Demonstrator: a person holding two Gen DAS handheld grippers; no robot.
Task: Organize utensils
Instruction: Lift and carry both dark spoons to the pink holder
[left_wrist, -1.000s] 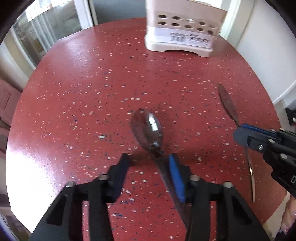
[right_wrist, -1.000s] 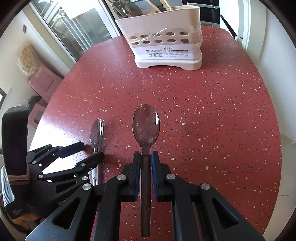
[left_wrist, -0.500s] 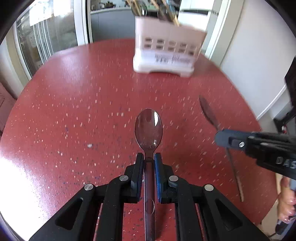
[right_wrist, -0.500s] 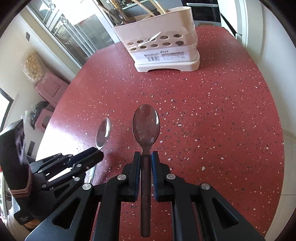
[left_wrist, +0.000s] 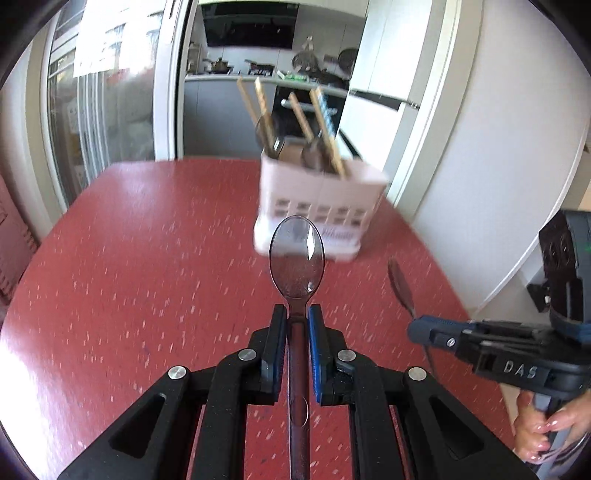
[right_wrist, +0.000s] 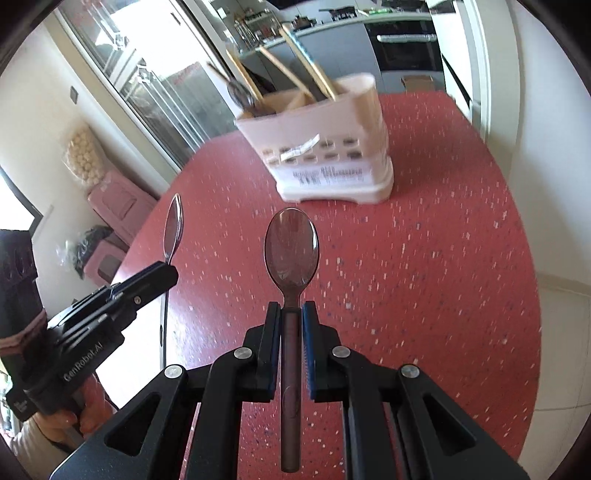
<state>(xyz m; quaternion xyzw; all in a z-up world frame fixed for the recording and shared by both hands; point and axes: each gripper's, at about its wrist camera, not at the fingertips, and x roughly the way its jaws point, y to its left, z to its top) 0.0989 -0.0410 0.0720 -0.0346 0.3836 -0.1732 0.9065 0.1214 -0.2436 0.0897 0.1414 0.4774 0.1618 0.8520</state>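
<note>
My left gripper is shut on the handle of a metal spoon, bowl pointing forward, held above the red table. My right gripper is shut on a second metal spoon, also lifted off the table. Each gripper shows in the other's view: the right one with its spoon at the right edge of the left wrist view, the left one at the left of the right wrist view. A white utensil caddy stands at the far end of the table, holding chopsticks and spoons; it also shows in the left wrist view.
The round red speckled table ends near a white wall on the right. A glass sliding door and pink bins stand off to the left. A kitchen counter lies behind the caddy.
My left gripper closed on its spoon and lifted it off the table. Both grippers have risen and tilted up, so the caddy and kitchen now show ahead.
</note>
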